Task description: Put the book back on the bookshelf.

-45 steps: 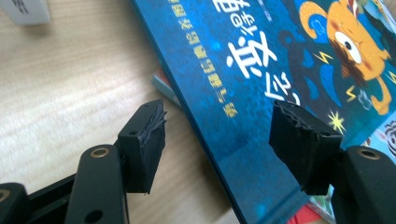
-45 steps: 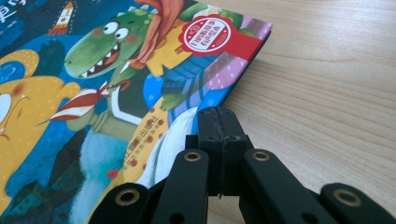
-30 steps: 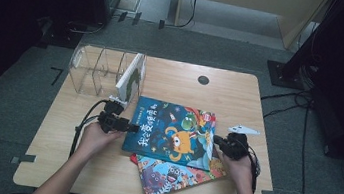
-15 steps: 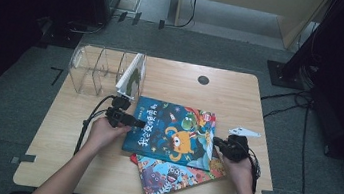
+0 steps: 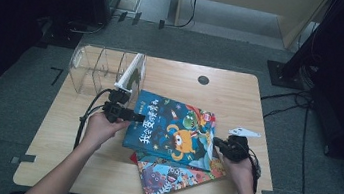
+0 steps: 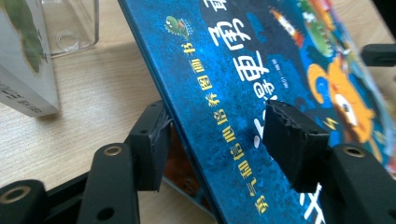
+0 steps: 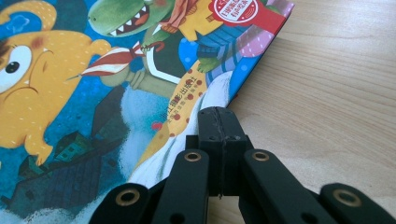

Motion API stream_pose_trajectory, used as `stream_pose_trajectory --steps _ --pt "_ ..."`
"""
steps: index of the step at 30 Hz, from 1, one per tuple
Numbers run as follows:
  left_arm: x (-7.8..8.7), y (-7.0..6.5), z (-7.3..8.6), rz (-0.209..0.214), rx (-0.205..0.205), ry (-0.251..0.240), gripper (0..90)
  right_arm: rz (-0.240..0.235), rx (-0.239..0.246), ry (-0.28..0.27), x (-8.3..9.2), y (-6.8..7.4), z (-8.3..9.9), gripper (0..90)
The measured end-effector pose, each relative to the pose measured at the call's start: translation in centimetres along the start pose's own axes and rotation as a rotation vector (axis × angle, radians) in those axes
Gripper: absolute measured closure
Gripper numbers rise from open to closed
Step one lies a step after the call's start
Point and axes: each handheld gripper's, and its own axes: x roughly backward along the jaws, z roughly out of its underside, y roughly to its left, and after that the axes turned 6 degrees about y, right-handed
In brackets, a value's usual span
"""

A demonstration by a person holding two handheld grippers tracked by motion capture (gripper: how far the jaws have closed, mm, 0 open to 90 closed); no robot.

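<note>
At the left edge of the blue picture book [image 5: 172, 127], the left gripper [image 5: 124, 115] lay roughly level, its jaws pointing across the table toward the cover. The left hand [image 5: 100, 129] wrapped it from behind, with the forearm running up from the bottom of the high view at a slant. In the left gripper view the jaws straddled the book's [image 6: 243, 84] raised edge: one pad [image 6: 150, 144] sat under that edge and touched it, while the other pad [image 6: 292, 135] stood over the cover, whether touching it or not could not be told. The jaws had just been closing, with the book between them. That edge stood lifted off the wooden table [image 5: 230, 97], so the cover sloped down away from the gripper.

At the book's opposite edge, the right gripper [image 5: 228, 147] was held low in the right hand [image 5: 241, 167], jaws aimed at the cover. In the right gripper view its jaws were pressed together with nothing between them, and the tip [image 7: 218, 122] rested at the book's [image 7: 93, 93] edge near its corner.

Beneath the blue book lay a second picture book [image 5: 170, 175], turned askew and sticking out toward the person. Beyond the blue book's far left corner stood a clear plastic organizer [image 5: 96, 67], with a white book [image 5: 132, 71] upright in its nearest compartment.
</note>
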Motion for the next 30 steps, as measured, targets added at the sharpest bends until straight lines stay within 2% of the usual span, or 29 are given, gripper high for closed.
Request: stream_pose_trajectory --steps 8,10,11,13,15,18,21,25,30 --pt "2.0 -0.8 -1.8 0.028 0.016 0.057 53.2 -0.013 0.001 -0.001 0.1 0.1 0.1 90.0" --pt "2.3 -1.1 -2.2 0.075 0.032 0.066 54.9 -0.02 0.002 -0.002 0.0 0.1 0.1 90.0" --pt "2.6 -1.4 -2.4 0.098 0.026 0.074 54.7 -0.025 0.001 -0.002 0.0 0.1 0.1 90.0" --pt "3.3 -1.9 -2.9 0.095 0.011 0.08 55.0 -0.032 0.008 -0.002 0.0 0.3 0.1 90.0" --pt "4.0 -2.0 -3.3 0.1 0.019 0.07 56.9 -0.045 0.015 -0.002 -0.2 0.5 0.1 90.0" --pt "4.6 -2.3 -4.0 0.103 0.015 0.097 58.2 -0.042 0.033 0.002 -0.4 1.1 -0.1 90.0" --pt "5.2 -2.6 -4.9 0.148 0.028 0.118 60.2 -0.052 0.041 0.005 -0.7 1.6 -0.3 90.0" --pt "5.9 -3.2 -6.2 0.134 0.032 0.135 61.9 -0.065 0.06 0.01 -1.1 2.3 -0.6 90.0" --pt "6.0 -3.9 -7.6 0.147 0.014 0.216 65.5 -0.09 0.099 0.012 -1.8 3.6 -1.0 90.0"
